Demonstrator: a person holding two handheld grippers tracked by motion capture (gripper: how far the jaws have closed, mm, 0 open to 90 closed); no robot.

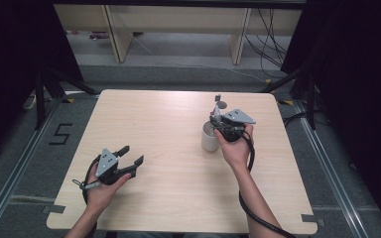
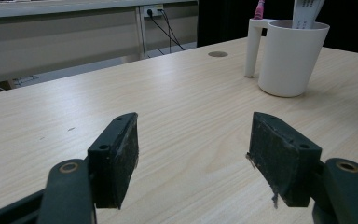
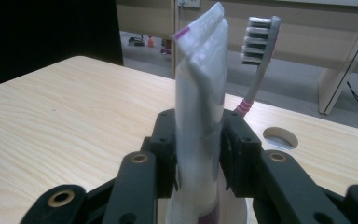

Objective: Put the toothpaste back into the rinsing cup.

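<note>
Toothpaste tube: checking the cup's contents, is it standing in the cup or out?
In: the toothpaste tube stands upright with its lower end inside the white cup.

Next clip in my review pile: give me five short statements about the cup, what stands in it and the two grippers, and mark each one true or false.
1. The white cup stands upright on the table. True.
2. A toothbrush stands in the cup, bristles at the top. True.
3. The left gripper holds the toothbrush. False: its jaws stand open with nothing between them, away from the cup.
4. The toothpaste tube lies flat on the table. False: it stands upright in the cup, between the jaws of the right gripper.
5. The cup has a handle. True: the left gripper view shows it on the cup's left side.
</note>
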